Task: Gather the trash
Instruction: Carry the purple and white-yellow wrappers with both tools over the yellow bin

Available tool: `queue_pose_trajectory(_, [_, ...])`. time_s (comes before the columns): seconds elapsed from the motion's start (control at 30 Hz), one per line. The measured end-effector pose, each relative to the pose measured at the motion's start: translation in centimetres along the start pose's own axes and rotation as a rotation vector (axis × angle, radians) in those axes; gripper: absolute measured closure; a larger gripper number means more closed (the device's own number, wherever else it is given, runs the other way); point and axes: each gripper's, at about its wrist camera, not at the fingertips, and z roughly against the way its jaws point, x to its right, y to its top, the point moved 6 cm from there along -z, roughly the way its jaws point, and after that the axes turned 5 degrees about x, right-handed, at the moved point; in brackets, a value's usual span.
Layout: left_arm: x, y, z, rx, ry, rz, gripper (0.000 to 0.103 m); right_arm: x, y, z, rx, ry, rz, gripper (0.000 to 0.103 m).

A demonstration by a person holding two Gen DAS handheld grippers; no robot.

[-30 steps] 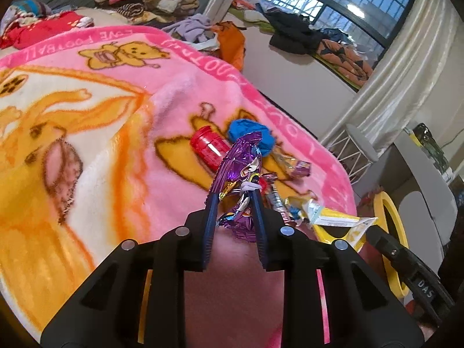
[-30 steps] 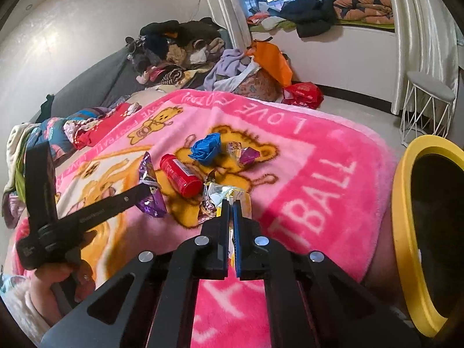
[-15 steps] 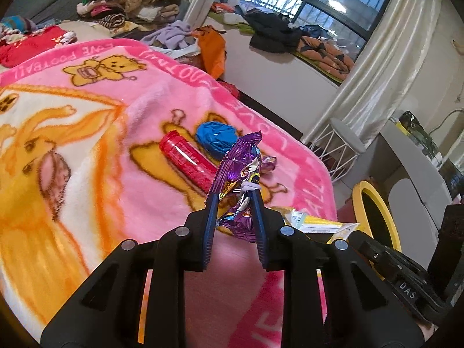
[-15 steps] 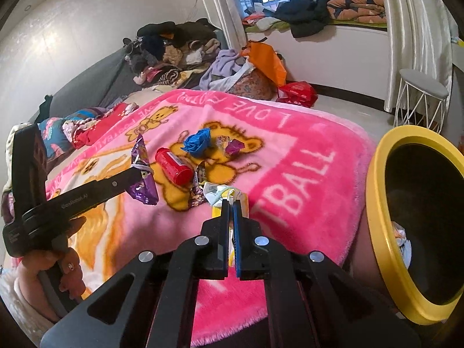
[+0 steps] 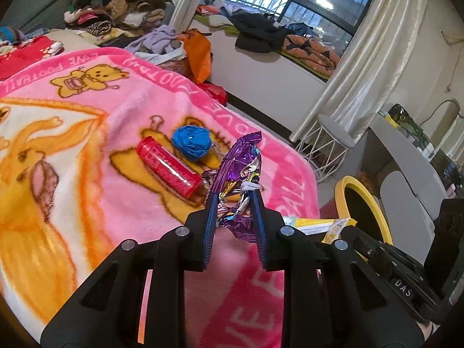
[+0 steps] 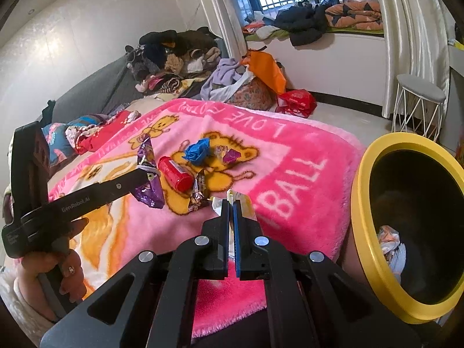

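My left gripper (image 5: 234, 198) is shut on a crumpled purple foil wrapper (image 5: 239, 168), lifted above the pink blanket (image 5: 121, 121); from the right wrist view the same gripper (image 6: 146, 172) and wrapper (image 6: 148, 156) show at the left. My right gripper (image 6: 233, 203) is shut on a yellow and white wrapper (image 6: 243, 198), which in the left wrist view (image 5: 316, 224) sticks out to the right. A red tube (image 5: 169, 166), a blue crumpled ball (image 5: 191, 142) and small foil wrappers (image 6: 200, 191) lie on the blanket. A yellow-rimmed black bin (image 6: 377, 264) with some trash inside stands at the right.
A white wire stool (image 6: 417, 107) stands beyond the bin. Piles of clothes (image 6: 179, 58) cover the far side of the bed, and an orange bag (image 6: 265, 71) and a red bag (image 6: 297, 101) lie on the floor. A hand (image 6: 53, 266) holds the left gripper's handle.
Both grippers have drawn back from the blanket toward the bin with their wrappers still held. The bin's opening has come further into the right wrist view.
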Motion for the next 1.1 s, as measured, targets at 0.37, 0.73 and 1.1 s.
queue_pose_trajectory(0.37, [2.7, -0.2, 0.1, -0.010, -0.043, -0.042, 0.085, 1.2, 0.9, 1.7, 0.047, -0.014, -0.028, 0.100])
queue_pose_trajectory(0.73, [6.1, -0.4, -0.1, -0.020, -0.104, -0.079, 0.085, 4.1, 2.5, 4.4, 0.117, -0.047, -0.078, 0.100])
queue_pose_trajectory(1.1, [9.5, -0.8, -0.4, -0.029, -0.154, -0.125, 0.085, 8.1, 3.3, 7.6, 0.187, -0.104, -0.142, 0.100])
